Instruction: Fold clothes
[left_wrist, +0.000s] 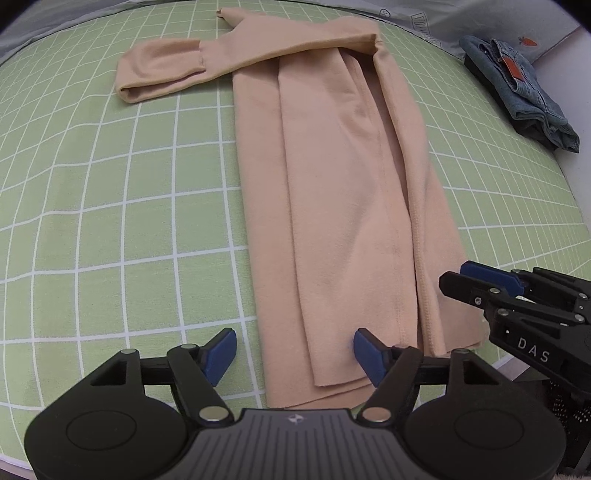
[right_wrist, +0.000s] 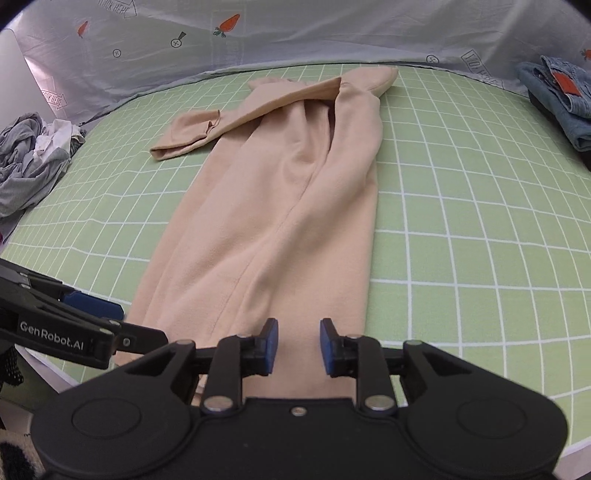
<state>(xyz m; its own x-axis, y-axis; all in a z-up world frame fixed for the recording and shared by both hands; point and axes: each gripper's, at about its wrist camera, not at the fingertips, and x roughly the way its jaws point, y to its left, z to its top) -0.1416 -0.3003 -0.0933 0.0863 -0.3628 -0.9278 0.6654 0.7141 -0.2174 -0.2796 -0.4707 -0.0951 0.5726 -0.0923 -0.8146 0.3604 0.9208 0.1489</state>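
A beige long-sleeved garment (left_wrist: 332, 192) lies flat on the green checked mat (left_wrist: 110, 221), its sides folded inward into a long strip. One sleeve (left_wrist: 162, 70) lies across the top and sticks out to the left. My left gripper (left_wrist: 294, 356) is open and empty over the garment's near hem at its left corner. My right gripper (right_wrist: 298, 346) is open and empty just above the near hem, right of centre (right_wrist: 266, 221). Each gripper shows in the other's view: the right one (left_wrist: 517, 306), the left one (right_wrist: 74, 325).
Folded denim jeans (left_wrist: 517, 88) lie at the far right edge of the mat, also seen in the right wrist view (right_wrist: 561, 99). A heap of grey and white clothes (right_wrist: 33, 155) sits at the far left. A pale printed sheet (right_wrist: 295, 33) lies behind the mat.
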